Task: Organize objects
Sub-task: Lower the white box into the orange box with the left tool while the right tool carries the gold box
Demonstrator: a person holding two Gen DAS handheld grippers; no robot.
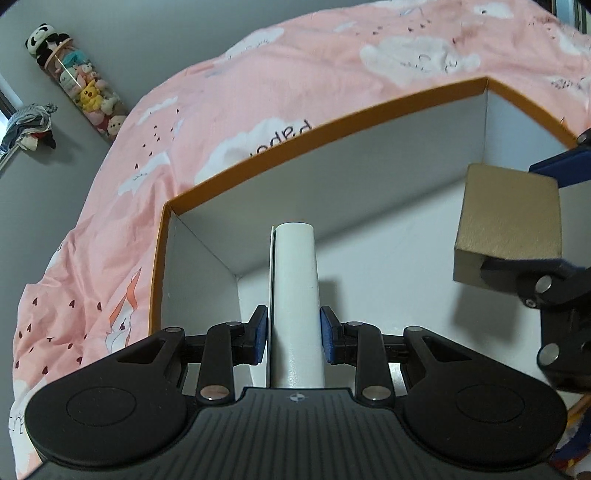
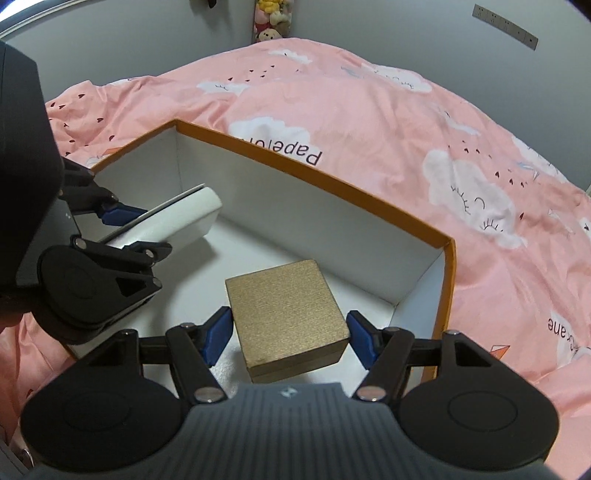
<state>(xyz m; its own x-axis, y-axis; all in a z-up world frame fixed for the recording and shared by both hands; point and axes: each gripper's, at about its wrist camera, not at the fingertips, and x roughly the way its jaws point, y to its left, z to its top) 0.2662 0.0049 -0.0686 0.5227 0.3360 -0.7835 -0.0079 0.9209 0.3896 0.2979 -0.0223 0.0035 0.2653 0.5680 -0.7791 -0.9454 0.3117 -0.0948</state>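
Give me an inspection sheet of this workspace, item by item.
Surface: pink bedspread with cloud print, rumpled in places.
Job's things: open orange-rimmed storage box with white inside, lying on the bedspread; white case and gold box, both held over the storage box's inside.
Clutter: nothing seen inside the storage box apart from the held items.
Grippers: left gripper shut on the white case; right gripper shut on the gold box.
Cables: nothing seen.
Surroundings: grey wall; clear tube of plush toys; bundle of clothes; wall sockets.
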